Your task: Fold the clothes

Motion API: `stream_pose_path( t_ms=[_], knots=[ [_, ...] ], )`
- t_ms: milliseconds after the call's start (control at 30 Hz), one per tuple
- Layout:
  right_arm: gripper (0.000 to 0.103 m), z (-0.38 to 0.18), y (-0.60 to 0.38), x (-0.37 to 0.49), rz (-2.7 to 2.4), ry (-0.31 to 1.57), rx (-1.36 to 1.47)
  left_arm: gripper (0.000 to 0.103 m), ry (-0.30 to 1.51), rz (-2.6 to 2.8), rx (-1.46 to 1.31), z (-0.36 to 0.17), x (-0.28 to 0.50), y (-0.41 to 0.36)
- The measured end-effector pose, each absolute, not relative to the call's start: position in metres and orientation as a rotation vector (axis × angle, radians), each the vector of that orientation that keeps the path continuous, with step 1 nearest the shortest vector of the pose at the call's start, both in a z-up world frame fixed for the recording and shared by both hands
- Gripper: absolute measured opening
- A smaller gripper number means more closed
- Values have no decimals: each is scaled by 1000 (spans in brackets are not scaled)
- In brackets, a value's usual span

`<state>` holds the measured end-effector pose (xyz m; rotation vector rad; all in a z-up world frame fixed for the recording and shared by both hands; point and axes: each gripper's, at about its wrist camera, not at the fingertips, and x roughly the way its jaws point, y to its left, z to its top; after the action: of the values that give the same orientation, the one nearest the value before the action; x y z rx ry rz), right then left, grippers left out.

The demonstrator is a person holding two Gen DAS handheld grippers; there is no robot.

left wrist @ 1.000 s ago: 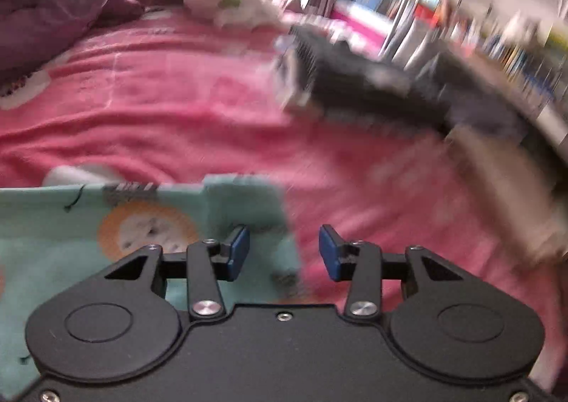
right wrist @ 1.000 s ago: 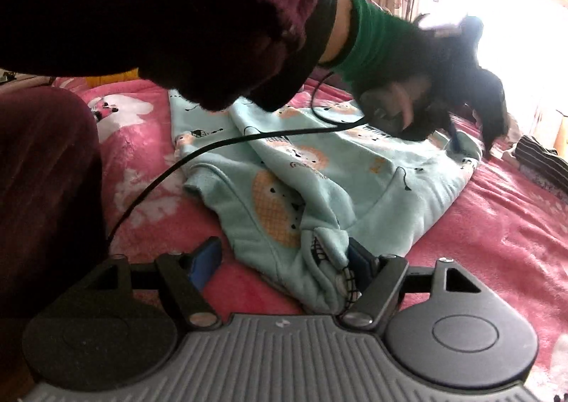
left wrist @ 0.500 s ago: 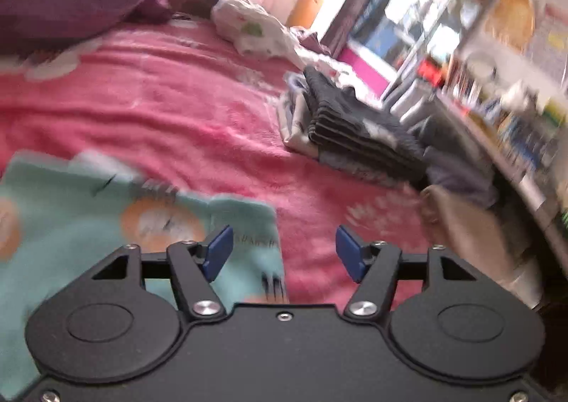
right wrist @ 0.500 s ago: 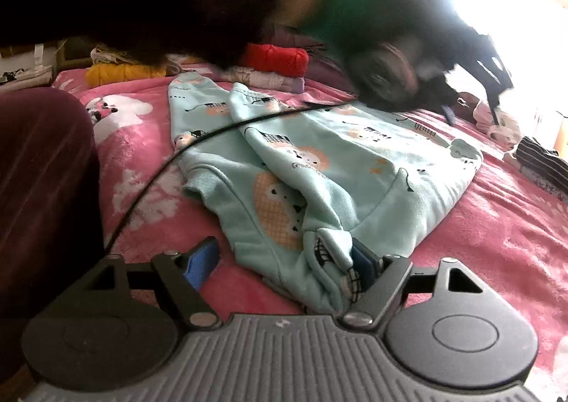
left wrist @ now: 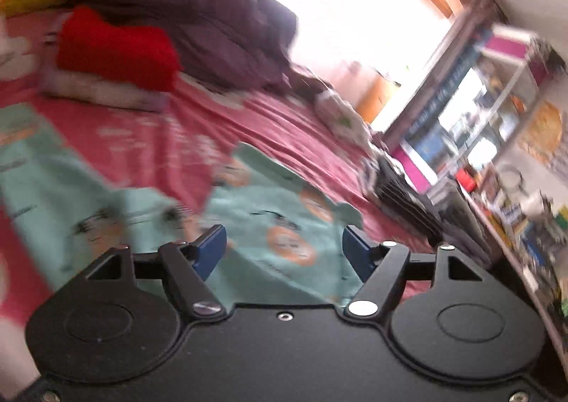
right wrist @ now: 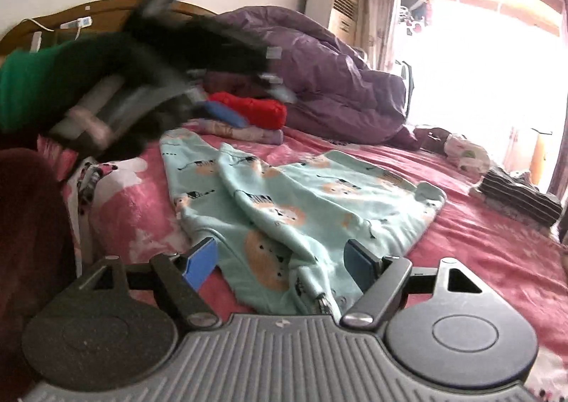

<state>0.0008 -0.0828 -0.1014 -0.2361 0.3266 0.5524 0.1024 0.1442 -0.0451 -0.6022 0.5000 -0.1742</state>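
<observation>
Fingers (left wrist: 213,253) of the left gripper (left wrist: 284,247) stand spread and grasp nothing, blurred over the mint garment (left wrist: 284,224). Lower centre of the right view, the right gripper (right wrist: 280,260) is likewise released, straddling a bunched cuff. That garment (right wrist: 301,196) lies rumpled on the pink bed (right wrist: 479,242) — partly doubled over, mid-fold by my judgement. Next calls for pinching an edge and laying it flat.
</observation>
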Motion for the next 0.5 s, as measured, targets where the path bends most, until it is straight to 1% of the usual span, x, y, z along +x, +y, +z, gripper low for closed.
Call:
stream_pose_path(
  t_ms=[67, 167, 333, 400, 433, 467, 500],
  knots=[
    [78, -102, -84, -2, 532, 322, -246, 72, 490, -145, -680, -63, 91, 160],
    [78, -107, -83, 3, 503, 326, -256, 72, 541, -111, -779, -83, 88, 176],
    [78, -111, -83, 18, 464, 316, -243, 72, 540, -162, -770, -82, 91, 178],
    [78, -114, -82, 23, 484, 308, -234, 70, 542, -161, -769, -83, 92, 178],
    [73, -118, -81, 26, 510, 327, -228, 69, 547, -151, -773, -85, 94, 179],
    [62, -125, -78, 32, 568, 398, -225, 69, 548, -149, -781, -87, 96, 180],
    [62, -134, -72, 35, 603, 461, -249, 67, 549, -141, -785, -89, 99, 180]
  ],
)
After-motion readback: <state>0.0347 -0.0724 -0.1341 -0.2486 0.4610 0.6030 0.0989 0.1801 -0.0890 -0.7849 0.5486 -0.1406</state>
